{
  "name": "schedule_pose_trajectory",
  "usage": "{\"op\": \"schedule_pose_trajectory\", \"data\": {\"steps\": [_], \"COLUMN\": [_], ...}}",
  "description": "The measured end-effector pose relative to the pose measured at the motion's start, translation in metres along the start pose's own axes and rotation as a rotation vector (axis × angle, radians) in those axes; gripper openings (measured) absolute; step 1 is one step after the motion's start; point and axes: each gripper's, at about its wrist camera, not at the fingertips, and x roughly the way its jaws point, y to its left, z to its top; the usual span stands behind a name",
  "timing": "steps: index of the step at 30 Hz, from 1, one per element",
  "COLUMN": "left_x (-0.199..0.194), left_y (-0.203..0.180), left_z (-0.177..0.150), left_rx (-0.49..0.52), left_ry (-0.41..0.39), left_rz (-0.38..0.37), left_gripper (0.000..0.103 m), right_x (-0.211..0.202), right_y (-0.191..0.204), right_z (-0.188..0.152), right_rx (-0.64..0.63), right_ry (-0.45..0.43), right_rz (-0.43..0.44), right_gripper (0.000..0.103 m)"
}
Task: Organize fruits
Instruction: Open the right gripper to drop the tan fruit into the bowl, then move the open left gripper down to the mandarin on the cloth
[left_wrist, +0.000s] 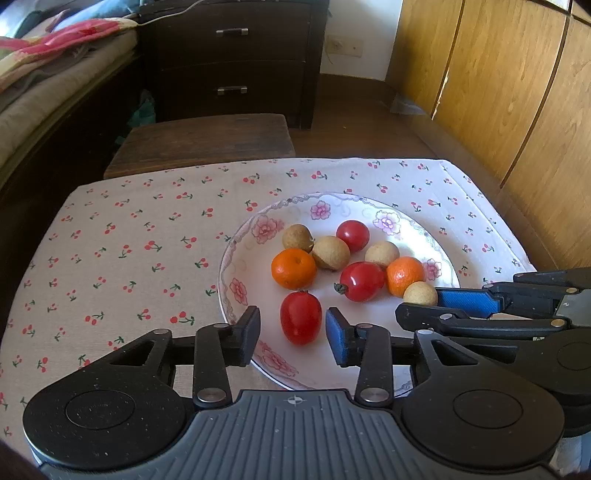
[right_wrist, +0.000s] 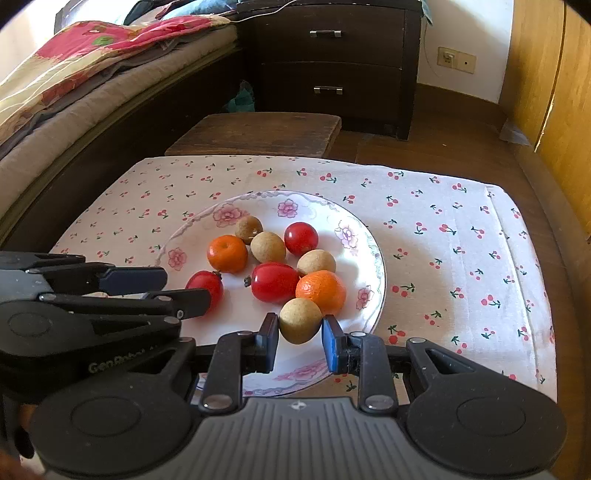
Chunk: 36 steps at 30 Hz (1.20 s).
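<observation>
A white flowered plate (left_wrist: 255, 236) (right_wrist: 369, 258) on a cherry-print cloth holds several fruits: red tomatoes, two oranges and brown longans. My left gripper (left_wrist: 292, 332) is open, its fingers on either side of the nearest tomato (left_wrist: 300, 322) with gaps on both sides. My right gripper (right_wrist: 300, 341) is open around the nearest longan (right_wrist: 299, 320), which lies next to an orange (right_wrist: 321, 291); the left finger sits close to it, the right finger a little off. Each gripper shows in the other's view: the right gripper (left_wrist: 424, 304), the left gripper (right_wrist: 184, 291).
The cloth-covered table (left_wrist: 129, 236) has bare cloth to the left and right (right_wrist: 461, 258) of the plate. Behind it stand a dark wooden stool (left_wrist: 207, 140), a dark drawer chest (left_wrist: 236, 59), a bed (right_wrist: 74, 92) at left and wooden cabinet doors (left_wrist: 517, 92) at right.
</observation>
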Motion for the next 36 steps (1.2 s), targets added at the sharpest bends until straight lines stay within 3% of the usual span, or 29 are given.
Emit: {"op": "schedule_pose_trajectory", "data": {"steps": [36], "left_x": [-0.019], "left_y": [0.005], "left_z": [0.003], "left_rx": [-0.069], "left_ry": [-0.023], "left_rz": [-0.055], "left_gripper": [0.062], "right_x": [-0.019], "right_y": [-0.006], "right_z": [-0.001], "right_rx": [0.053], "right_ry": [-0.021], "right_rz": [0.004], "right_gripper": [0.03]}}
